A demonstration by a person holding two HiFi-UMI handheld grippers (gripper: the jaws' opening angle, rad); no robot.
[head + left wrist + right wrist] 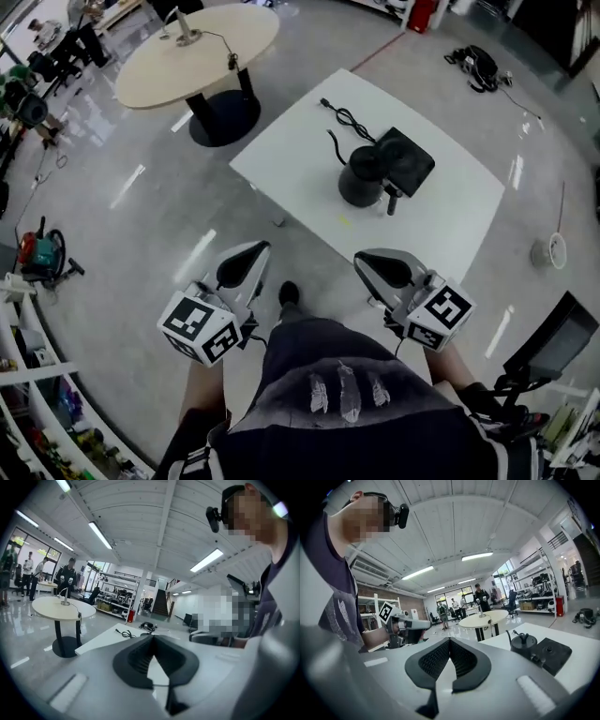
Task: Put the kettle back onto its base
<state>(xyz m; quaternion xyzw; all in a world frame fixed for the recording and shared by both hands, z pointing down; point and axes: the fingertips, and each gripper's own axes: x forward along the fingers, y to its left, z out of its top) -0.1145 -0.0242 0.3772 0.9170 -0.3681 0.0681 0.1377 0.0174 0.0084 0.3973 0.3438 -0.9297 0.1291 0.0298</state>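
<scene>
A black kettle (361,178) stands on the white table (300,150), right beside its flat black base (407,159) and not on it. The right gripper view shows the kettle (523,644) and the base (553,656) ahead on the right. My left gripper (251,249) and right gripper (367,256) are both held close to my body, short of the table's near edge. Each one has its jaws together with nothing between them. Seen from its own camera, the left gripper (153,636) points toward the table; so does the right gripper (449,639).
A black power cord (343,118) lies on the table behind the kettle. A round beige table (197,42) on a black pedestal stands to the far left. On the floor are a red and green tool (37,251), a black bundle (478,66) and a white round object (553,250). People stand far off.
</scene>
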